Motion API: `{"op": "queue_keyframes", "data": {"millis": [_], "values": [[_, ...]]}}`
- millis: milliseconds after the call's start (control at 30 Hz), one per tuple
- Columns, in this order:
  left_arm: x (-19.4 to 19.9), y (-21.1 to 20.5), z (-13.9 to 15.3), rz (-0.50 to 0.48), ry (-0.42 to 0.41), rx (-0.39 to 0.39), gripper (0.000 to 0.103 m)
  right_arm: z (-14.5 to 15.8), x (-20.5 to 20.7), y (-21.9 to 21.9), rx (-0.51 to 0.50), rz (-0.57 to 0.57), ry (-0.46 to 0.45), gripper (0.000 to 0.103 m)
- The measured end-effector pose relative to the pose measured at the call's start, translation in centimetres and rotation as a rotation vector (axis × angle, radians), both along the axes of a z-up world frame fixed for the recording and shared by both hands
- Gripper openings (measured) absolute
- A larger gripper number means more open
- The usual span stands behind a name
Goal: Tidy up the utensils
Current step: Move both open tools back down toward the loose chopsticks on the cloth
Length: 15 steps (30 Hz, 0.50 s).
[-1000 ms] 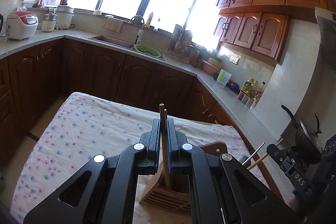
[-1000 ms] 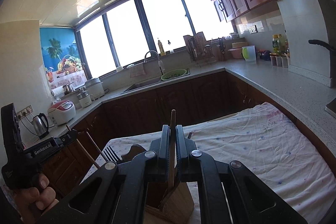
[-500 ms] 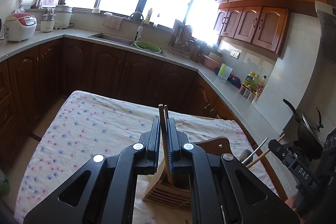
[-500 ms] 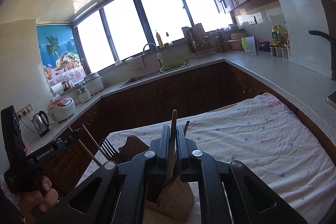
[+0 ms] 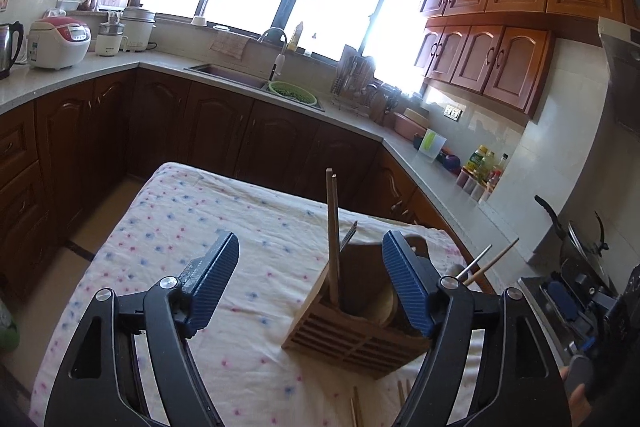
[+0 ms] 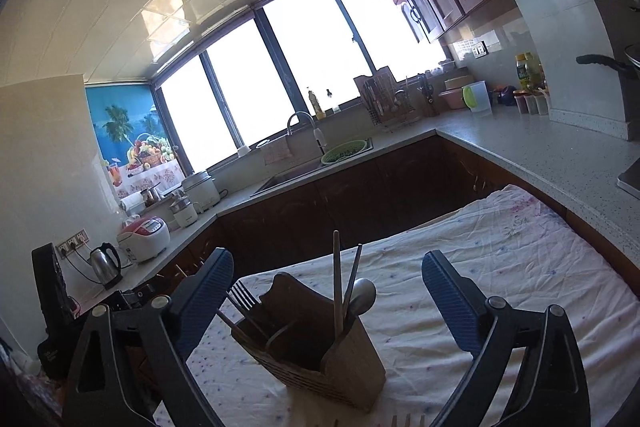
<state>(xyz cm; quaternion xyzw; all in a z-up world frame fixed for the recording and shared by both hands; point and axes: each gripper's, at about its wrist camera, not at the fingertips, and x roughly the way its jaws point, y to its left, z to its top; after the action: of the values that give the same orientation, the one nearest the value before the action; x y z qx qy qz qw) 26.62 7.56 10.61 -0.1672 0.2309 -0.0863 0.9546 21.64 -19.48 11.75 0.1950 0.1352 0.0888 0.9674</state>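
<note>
A wooden utensil holder (image 5: 360,331) (image 6: 320,359) stands on the table with the flowered cloth (image 5: 208,227). A pair of wooden chopsticks (image 5: 332,239) stands upright in it, between the blue pads of my left gripper (image 5: 310,283); the jaws are opening and the pads touch nothing. In the right wrist view, chopsticks (image 6: 337,275), a spoon (image 6: 362,293) and a fork (image 6: 240,297) stick out of the holder. My right gripper (image 6: 328,303) is also opening, its pads wide of the utensils.
Loose chopsticks (image 5: 356,407) and fork tines (image 6: 408,421) lie on the cloth at the near edge. Each gripper shows at the edge of the other's view. Counters with a sink (image 5: 228,73), a rice cooker (image 5: 58,43) and bottles run round the table.
Both grippers were shut on chopsticks standing in the holder. Both have let go and opened wide, and have drawn back a little; the chopsticks stay upright in the holder.
</note>
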Motion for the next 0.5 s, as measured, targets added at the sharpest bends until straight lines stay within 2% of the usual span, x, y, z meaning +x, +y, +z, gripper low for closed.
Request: {"op": "queue_keyframes", "data": {"millis": [200,500], "values": [[-3.1,0.6,-2.5,0.007,0.063,0.008,0.076,-1.8,-3.2,-1.2,0.0,-0.026,0.041,0.099],[-7.1,0.1,-6.0,-0.029,0.161,0.019,0.076,-5.8,-6.5,-2.0,-0.015,-0.038,0.17,0.099]]}}
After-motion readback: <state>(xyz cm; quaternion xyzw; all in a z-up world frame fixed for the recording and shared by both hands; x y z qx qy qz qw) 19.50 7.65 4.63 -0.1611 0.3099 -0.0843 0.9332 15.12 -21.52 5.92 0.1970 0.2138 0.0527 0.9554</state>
